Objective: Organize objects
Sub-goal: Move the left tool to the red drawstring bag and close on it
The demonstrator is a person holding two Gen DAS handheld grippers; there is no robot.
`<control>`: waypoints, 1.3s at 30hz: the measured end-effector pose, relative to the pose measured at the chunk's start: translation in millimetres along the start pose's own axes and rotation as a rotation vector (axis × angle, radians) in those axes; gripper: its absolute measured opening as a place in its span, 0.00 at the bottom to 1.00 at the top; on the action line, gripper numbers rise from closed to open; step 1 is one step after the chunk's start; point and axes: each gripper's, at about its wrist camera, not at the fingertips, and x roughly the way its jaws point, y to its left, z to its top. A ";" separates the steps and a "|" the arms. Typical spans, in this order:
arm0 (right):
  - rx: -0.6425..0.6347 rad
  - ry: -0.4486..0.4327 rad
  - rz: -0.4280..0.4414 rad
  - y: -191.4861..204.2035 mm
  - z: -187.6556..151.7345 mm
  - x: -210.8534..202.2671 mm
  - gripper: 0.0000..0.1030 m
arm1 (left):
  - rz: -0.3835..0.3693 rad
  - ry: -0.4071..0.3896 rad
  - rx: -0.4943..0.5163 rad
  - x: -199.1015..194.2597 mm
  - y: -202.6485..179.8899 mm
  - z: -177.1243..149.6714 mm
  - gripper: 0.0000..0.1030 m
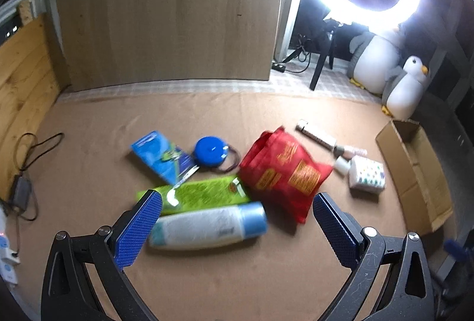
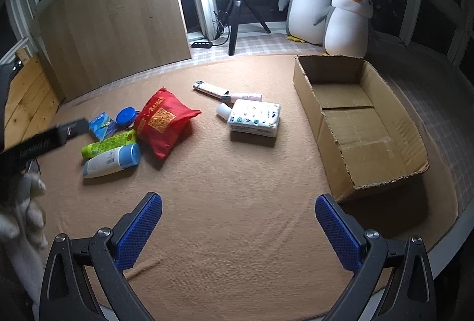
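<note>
Ribbed blue left tongs [image 1: 237, 220] gape above smooth cylindrical bottle [image 1: 207, 224].

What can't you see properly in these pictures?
- Left wrist view: print on the white bottle and green tube, smeared by motion blur.
- Left wrist view: cardboard box inside, hidden by its own wall.
- Right wrist view: writing on the red bag, too small.

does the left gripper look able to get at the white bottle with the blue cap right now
Probably yes. The left gripper is open, and the white bottle with the blue cap lies on its side just ahead between the fingers. Nothing covers it, though the green tube lies right against its far side.
</note>
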 end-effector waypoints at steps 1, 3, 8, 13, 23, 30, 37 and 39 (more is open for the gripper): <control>0.001 0.002 -0.002 -1.5 -0.1 0.4 0.99 | -0.002 0.004 -0.002 6.9 -2.0 4.2 1.00; 0.001 0.005 -0.006 -4.1 -0.3 1.2 0.99 | -0.003 0.008 -0.001 19.9 -7.1 11.0 1.00; 0.005 0.015 -0.024 -13.7 -2.3 3.4 0.99 | -0.032 0.034 -0.032 54.9 -17.9 26.4 1.00; 0.021 0.033 -0.046 -30.3 -5.8 6.4 0.99 | -0.035 0.056 -0.037 85.8 -30.9 37.5 1.00; 0.047 0.059 -0.071 -53.5 -12.2 8.0 0.99 | -0.038 0.122 -0.057 140.2 -38.1 50.9 0.96; 0.060 0.065 -0.080 -62.5 -12.7 6.9 0.99 | -0.103 0.205 -0.041 165.7 -43.9 40.2 0.79; 0.060 0.065 -0.074 -61.1 -12.1 7.7 0.99 | -0.118 0.227 0.140 163.6 -81.3 13.6 0.77; 0.057 0.066 -0.071 -59.7 -11.7 8.1 0.99 | -0.139 0.231 0.166 159.2 -86.7 6.1 0.77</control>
